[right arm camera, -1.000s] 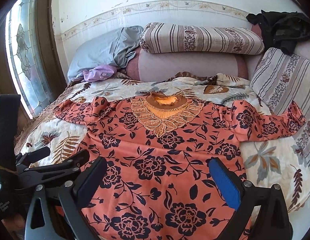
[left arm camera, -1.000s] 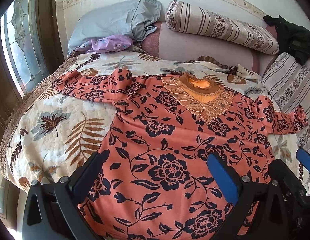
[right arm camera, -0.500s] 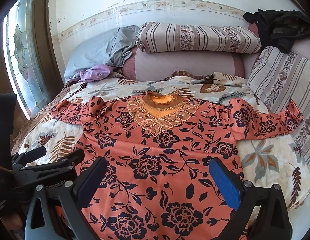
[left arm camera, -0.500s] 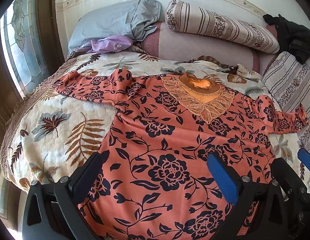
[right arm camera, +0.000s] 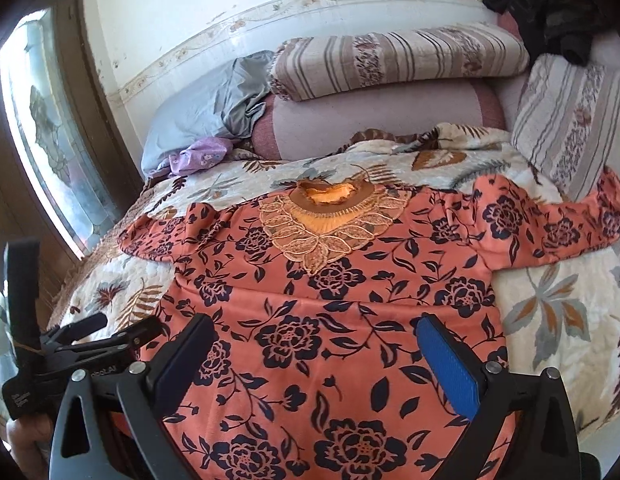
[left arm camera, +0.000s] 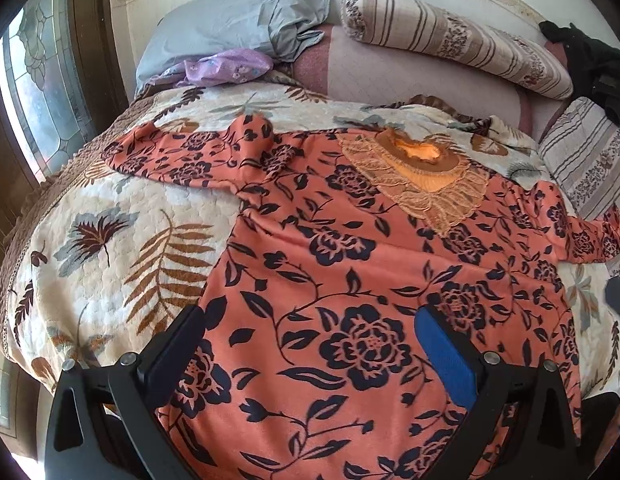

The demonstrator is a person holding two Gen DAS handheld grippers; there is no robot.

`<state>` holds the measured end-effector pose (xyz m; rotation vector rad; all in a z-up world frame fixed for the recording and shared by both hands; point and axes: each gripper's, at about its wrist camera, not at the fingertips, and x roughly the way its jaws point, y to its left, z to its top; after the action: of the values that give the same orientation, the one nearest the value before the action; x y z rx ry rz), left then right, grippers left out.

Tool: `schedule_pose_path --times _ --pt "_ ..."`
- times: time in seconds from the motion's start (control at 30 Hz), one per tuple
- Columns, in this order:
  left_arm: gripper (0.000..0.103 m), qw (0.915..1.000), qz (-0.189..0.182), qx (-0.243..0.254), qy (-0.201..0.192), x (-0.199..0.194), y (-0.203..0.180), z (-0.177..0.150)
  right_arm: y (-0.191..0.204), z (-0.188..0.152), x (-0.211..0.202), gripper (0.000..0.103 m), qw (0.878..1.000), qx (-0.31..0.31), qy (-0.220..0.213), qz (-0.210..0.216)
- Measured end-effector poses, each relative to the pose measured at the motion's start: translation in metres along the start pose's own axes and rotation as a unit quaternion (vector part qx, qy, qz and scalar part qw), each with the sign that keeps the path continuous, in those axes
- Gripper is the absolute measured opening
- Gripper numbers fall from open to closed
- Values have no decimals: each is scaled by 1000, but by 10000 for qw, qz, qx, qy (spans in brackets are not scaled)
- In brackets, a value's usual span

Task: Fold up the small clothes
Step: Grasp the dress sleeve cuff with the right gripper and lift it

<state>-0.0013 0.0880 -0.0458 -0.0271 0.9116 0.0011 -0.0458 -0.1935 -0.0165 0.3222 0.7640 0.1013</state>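
Both grippers have shifted a little since a second ago: the right wrist view now tilts and sits slightly further back, and in the left wrist view the right gripper's blue pad at the far right edge has gone, leaving only a dark blur. Dress [left arm camera: 349, 280] unchanged, spread flat face-up on the quilt [left arm camera: 110, 240], neckline [right arm camera: 329, 200] far ahead of the fingers, both sleeves out sideways.

Left gripper [left arm camera: 310, 344]: fingers wide apart, nothing between them, hem area of the dress right under the tips. Right gripper [right arm camera: 313, 348]: same, fingers apart, empty, over the lower skirt. Left gripper body also shows at the left edge of the right view [right arm camera: 82, 344].

Likely step: first grab for a fold, not yet started. To do it well, each gripper should probably pinch a side edge or a sleeve [right arm camera: 549, 224] rather than mid-panel, take one layer cleanly, and lift both sides evenly so the thin fabric doesn't bunch or drag the quilt.

Writing: partial white lettering on the left gripper [right arm camera: 104, 370], too blurred to read. No brand or label legible on the dress.
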Motion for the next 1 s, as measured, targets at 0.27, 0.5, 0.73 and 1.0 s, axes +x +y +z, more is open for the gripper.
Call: schedule_pose_path --times 0.27,0.5,0.73,1.0 --pt "103 9977 416 52 534 63 19 4 -240 29 9 83 9483 3125 -510 212" --pt "103 9982 344 303 376 88 9 20 -363 79 9 57 9298 2858 -1010 -2086" --pt "103 9979 302 561 133 106 3 35 -343 163 44 56 9022 73 -789 -4240" --pt "103 9998 -12 160 99 109 19 37 -365 183 94 8 8899 83 584 -4522"
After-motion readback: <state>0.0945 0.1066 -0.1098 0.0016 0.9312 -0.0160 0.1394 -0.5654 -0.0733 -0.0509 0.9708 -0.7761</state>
